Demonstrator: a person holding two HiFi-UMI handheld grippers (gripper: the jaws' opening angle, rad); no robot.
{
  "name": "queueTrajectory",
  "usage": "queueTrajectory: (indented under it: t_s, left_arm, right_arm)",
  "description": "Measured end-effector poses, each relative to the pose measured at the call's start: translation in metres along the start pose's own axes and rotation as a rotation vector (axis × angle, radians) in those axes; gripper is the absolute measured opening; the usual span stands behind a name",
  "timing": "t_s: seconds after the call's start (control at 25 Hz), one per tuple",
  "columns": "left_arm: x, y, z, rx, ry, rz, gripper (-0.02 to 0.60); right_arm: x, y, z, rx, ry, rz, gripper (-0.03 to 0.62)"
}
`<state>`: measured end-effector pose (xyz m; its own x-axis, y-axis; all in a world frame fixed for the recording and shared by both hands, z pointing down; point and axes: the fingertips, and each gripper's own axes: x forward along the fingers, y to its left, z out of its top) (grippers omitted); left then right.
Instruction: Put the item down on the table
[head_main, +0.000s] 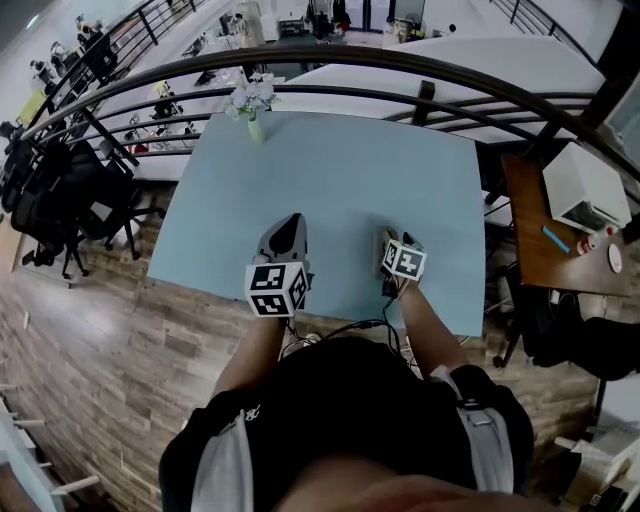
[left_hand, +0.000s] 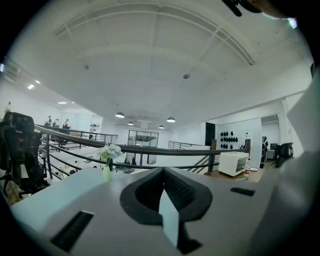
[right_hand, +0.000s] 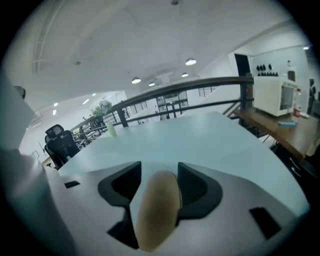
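The tan oblong item sits deep in the right claw, just above the near part of the table. The right pad presses its flank and the left pad lies close against the other side, so it looks grasped. Smooth, rounded and matte, it is probably light and may roll once set down. The widest middle is the safest place to hold it. The left claw is clenched on nothing. Count: one item, two claws, one flower vase.
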<state>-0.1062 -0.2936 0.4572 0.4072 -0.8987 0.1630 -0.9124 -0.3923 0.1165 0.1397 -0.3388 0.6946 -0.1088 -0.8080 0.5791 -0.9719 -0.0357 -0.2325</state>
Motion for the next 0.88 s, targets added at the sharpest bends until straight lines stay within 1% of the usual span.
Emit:
queueTrajectory:
  t_s: [0.12, 0.24, 0.36, 0.52, 0.68, 0.8, 0.88]
  left_arm:
    - [0.005, -0.001, 0.000, -0.005, 0.000, -0.014, 0.014]
    - [0.010, -0.006, 0.001, -0.006, 0.001, -0.032, 0.014]
    - [0.015, -0.015, 0.002, -0.003, -0.002, -0.056, 0.014]
    - [0.020, -0.022, 0.006, 0.000, -0.006, -0.082, 0.014]
    - [0.023, -0.026, 0.007, -0.001, -0.014, -0.096, 0.014]
    - [0.024, -0.030, 0.007, -0.003, -0.016, -0.109, 0.014]
    - [0.024, -0.032, 0.006, -0.004, -0.016, -0.115, 0.014]
  right_arm:
    - [-0.024, 0.006, 0.037, -0.037, -0.144, -0.010, 0.136]
    - [-0.047, 0.017, 0.072, -0.069, -0.261, 0.000, 0.070]
    - [-0.075, 0.029, 0.104, -0.130, -0.374, 0.010, 0.002]
    - [-0.114, 0.052, 0.141, -0.183, -0.502, 0.048, 0.002]
    - [-0.151, 0.064, 0.168, -0.183, -0.595, 0.082, 0.000]
    - [-0.177, 0.071, 0.183, -0.205, -0.670, 0.102, 0.000]
    - [-0.188, 0.076, 0.186, -0.220, -0.692, 0.119, 0.000]
